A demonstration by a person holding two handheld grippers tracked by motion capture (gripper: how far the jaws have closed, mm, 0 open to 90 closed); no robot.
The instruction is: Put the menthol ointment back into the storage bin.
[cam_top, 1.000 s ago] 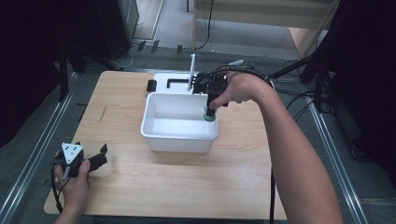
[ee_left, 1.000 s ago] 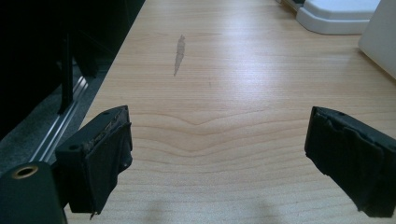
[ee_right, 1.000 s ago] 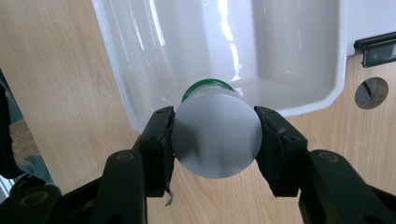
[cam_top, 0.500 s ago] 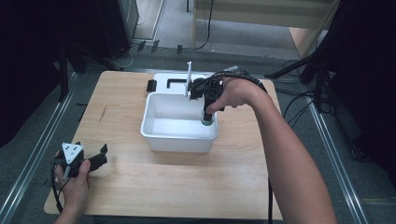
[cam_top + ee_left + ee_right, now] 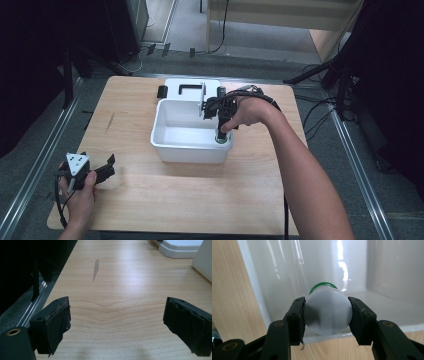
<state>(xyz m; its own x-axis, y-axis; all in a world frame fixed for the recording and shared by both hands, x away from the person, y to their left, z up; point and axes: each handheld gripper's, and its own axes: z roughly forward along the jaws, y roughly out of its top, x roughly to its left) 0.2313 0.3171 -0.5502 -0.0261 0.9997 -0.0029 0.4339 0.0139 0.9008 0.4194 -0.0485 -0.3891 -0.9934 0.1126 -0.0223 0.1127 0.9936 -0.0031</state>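
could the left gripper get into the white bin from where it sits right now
Probably yes. The left gripper rests open near the table's front left corner, and bare wood lies between it and the white bin. The right gripper, shut on the green-capped bottle, occupies the bin's right side only.

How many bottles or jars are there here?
1: a white plastic bottle with a green cap, clamped in the right gripper inside the white plastic tub. Others may be hidden.
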